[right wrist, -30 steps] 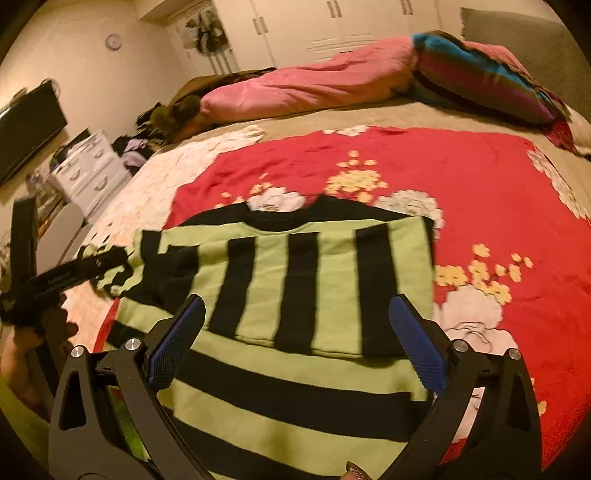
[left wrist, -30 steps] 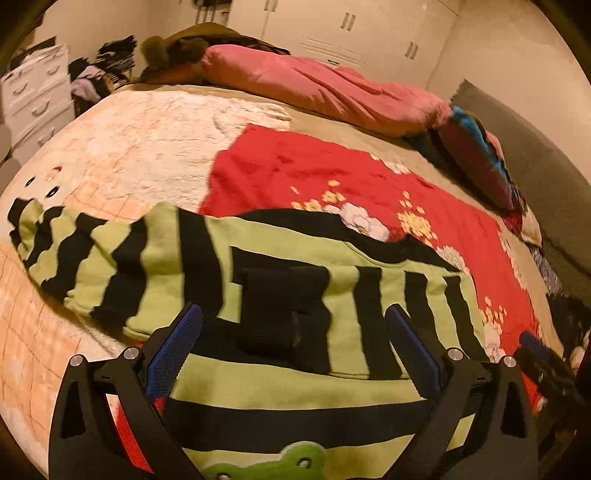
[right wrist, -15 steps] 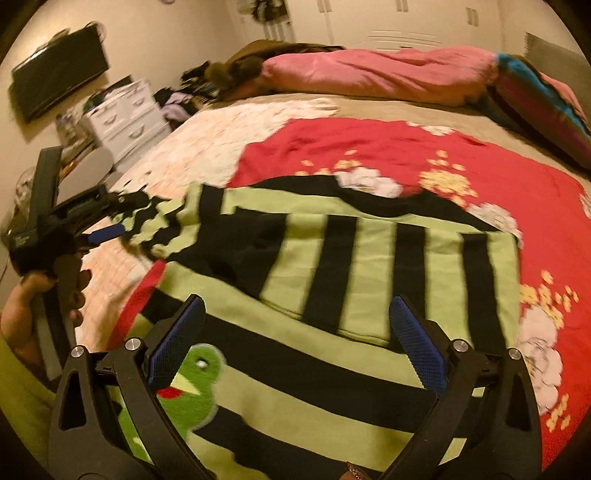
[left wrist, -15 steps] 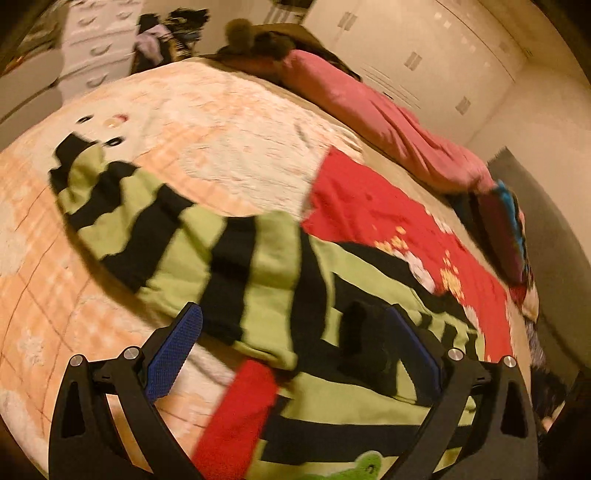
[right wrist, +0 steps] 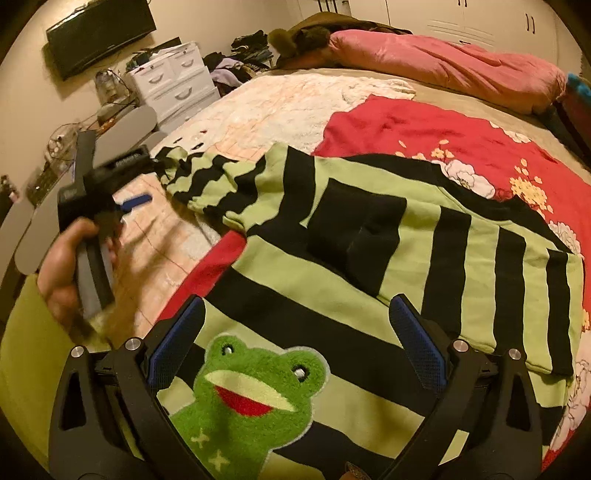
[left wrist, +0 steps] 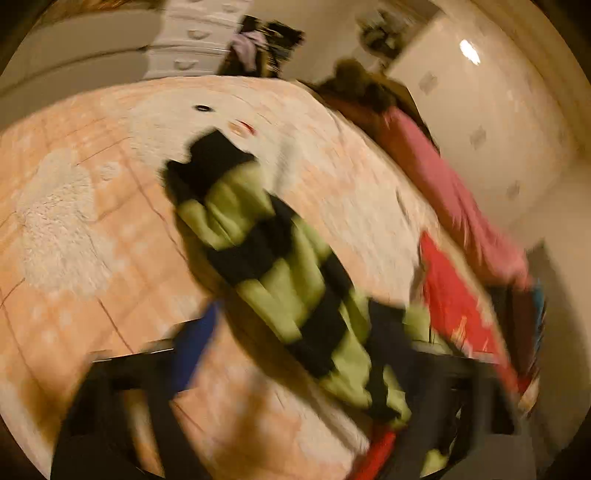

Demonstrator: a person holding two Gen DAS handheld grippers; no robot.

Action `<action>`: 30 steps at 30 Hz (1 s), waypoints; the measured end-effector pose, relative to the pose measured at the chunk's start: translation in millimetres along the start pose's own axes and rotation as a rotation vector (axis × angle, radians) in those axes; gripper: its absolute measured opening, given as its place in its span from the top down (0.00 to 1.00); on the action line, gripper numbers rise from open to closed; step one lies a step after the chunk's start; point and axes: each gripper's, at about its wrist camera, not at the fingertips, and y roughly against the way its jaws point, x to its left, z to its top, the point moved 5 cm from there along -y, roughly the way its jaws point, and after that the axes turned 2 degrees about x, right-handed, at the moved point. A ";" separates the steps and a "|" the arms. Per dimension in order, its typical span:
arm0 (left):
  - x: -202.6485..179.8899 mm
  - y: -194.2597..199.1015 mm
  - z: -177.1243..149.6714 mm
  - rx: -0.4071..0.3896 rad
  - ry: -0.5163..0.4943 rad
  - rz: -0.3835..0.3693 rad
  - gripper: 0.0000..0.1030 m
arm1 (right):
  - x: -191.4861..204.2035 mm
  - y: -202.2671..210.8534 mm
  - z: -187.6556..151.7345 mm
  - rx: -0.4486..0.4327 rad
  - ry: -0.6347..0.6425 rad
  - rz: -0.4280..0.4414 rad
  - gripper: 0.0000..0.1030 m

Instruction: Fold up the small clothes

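A green-and-black striped sweater (right wrist: 369,280) lies flat on the bed, a frog patch (right wrist: 251,391) on its front. One sleeve is folded across the chest. The other sleeve (right wrist: 207,181) stretches out to the left. My left gripper (right wrist: 146,179), held in a hand, sits at that sleeve's cuff. In the blurred left wrist view the sleeve (left wrist: 280,280) runs between the fingers of the left gripper (left wrist: 295,317); its jaws are closing, and the pads still stand apart from the cloth. My right gripper (right wrist: 297,306) hovers open just above the frog patch, holding nothing.
A red floral blanket (right wrist: 424,129) lies under the sweater, with a peach and white blanket (right wrist: 280,107) to its left. A pink duvet (right wrist: 443,62) lies at the head of the bed. White drawers (right wrist: 173,81), a clothes pile (right wrist: 236,66) and a wall screen (right wrist: 99,33) stand beyond the left edge.
The left gripper has swung left along the outstretched sleeve towards its cuff, rolling as it went, and its jaws are narrower. The right gripper has drifted left, bringing the frog patch under it.
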 end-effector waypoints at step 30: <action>37.5 -9.2 75.6 -0.122 0.101 -0.049 0.89 | -36.6 -11.1 -16.8 0.075 -0.168 -0.001 0.09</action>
